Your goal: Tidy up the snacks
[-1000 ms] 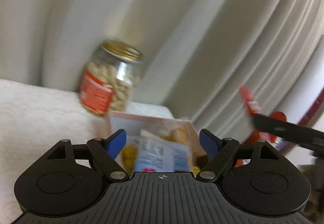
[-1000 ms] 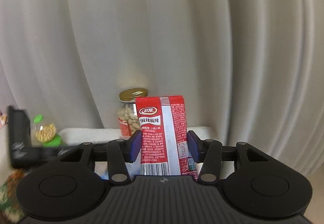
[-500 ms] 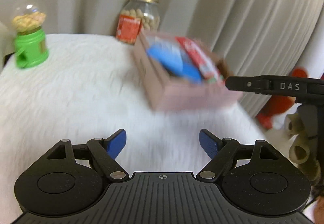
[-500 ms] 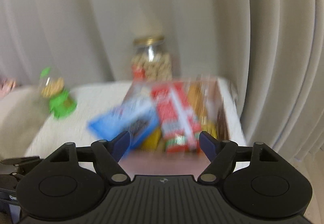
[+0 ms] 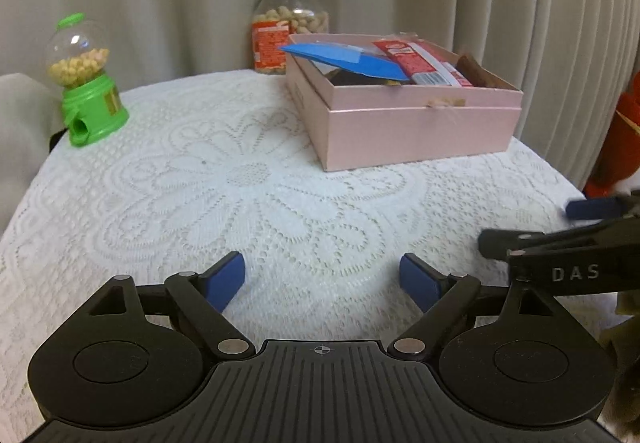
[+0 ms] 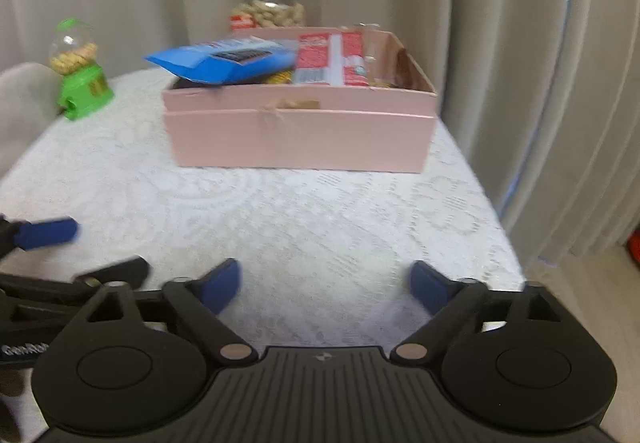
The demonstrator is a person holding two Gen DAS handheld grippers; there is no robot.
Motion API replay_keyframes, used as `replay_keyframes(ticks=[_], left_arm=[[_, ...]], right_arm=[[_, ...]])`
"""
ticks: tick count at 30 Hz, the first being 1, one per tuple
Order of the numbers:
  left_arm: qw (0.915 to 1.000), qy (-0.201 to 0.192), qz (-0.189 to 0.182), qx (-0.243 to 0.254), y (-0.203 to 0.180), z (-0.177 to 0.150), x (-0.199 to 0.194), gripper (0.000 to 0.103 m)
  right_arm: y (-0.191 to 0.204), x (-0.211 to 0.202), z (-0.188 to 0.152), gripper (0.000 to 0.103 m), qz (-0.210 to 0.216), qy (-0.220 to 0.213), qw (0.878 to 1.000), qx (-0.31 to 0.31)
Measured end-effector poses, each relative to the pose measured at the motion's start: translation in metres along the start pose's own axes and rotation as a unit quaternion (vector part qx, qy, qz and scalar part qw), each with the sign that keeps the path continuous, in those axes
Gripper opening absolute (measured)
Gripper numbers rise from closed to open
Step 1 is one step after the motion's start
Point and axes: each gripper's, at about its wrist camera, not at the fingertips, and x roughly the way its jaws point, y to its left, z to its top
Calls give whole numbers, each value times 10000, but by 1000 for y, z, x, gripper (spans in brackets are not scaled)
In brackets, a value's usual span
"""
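Note:
A pink box point(image 5: 416, 127) point(image 6: 300, 135) stands on the lace-covered table and holds a blue snack bag point(image 5: 348, 61) point(image 6: 224, 61), a red packet point(image 5: 420, 61) point(image 6: 330, 59) and other snacks. My left gripper point(image 5: 322, 283) hovers low over the near part of the table, its jaws opening with nothing between them. My right gripper point(image 6: 324, 285) sits short of the box, jaws likewise opening and empty. Each gripper shows at the edge of the other's view, the right gripper point(image 5: 568, 239) at right, the left gripper point(image 6: 48, 255) at left.
A glass jar of peanuts point(image 5: 290, 25) point(image 6: 270, 3) stands behind the box. A green candy dispenser point(image 5: 86, 83) point(image 6: 80, 71) stands at the table's far left. Pale curtains hang behind. The white lace tablecloth point(image 5: 240, 183) drops off at the right edge, with a red object point(image 5: 616, 135) beyond.
The right gripper has let go of the red packet, which now lies in the box, and has drawn back and down. The left gripper has pulled back from over the box to low over the table.

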Motion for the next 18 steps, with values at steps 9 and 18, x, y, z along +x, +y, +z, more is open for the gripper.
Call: replay_keyframes(ticks=[9,18], left_arm=[[9999,25,115,-34,-2,1,1,90],[9999,-5,141,-23,-4,1,2,91]], right_arm=[[-13,-1,-12,103,194,-373,9991,89],[-13,-2,-12,103,133,-388,9991,100]])
